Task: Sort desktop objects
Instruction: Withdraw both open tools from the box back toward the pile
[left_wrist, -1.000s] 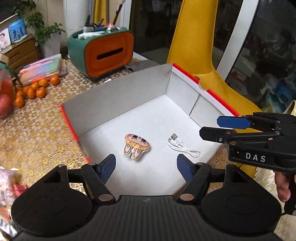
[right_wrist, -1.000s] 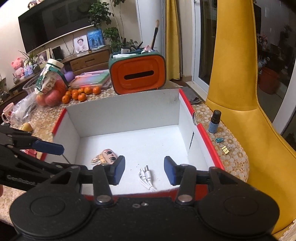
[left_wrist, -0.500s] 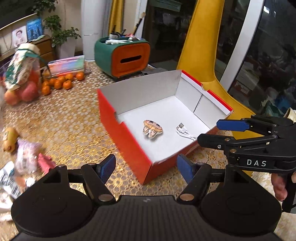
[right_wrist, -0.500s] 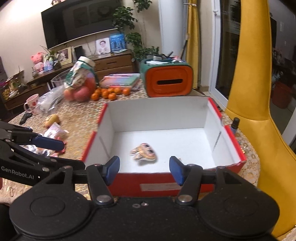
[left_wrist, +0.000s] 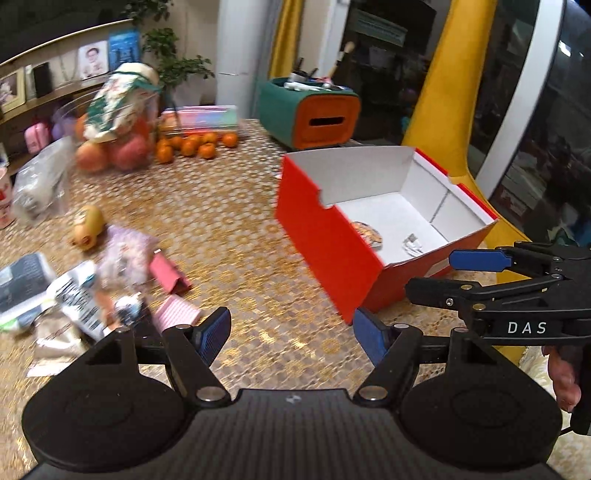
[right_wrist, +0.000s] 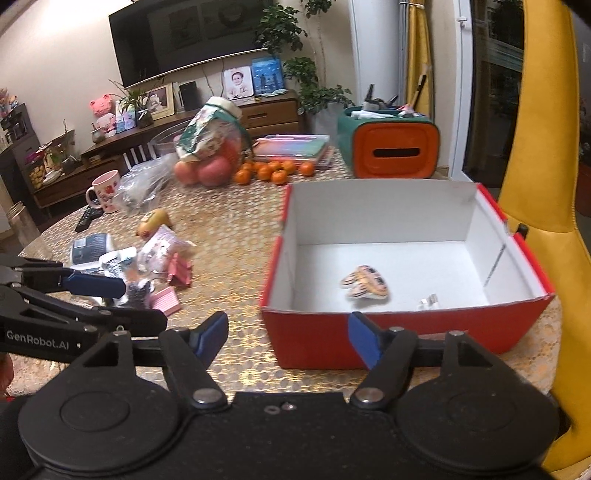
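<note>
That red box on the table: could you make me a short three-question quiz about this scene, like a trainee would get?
1. True or false: the red box is empty.
2. Multiple choice: the small oranges lie A) inside the box, B) on the table beyond the box, C) between the right gripper's jaws.
3. Fill in: the pile of packets lies nearer the ____ gripper.

Key: 1. False: a cartoon sticker and a white cable lie in it. 2. B. 3. Left.

Warm indoor light, motion-blurred, fisheye-bowed edges
</note>
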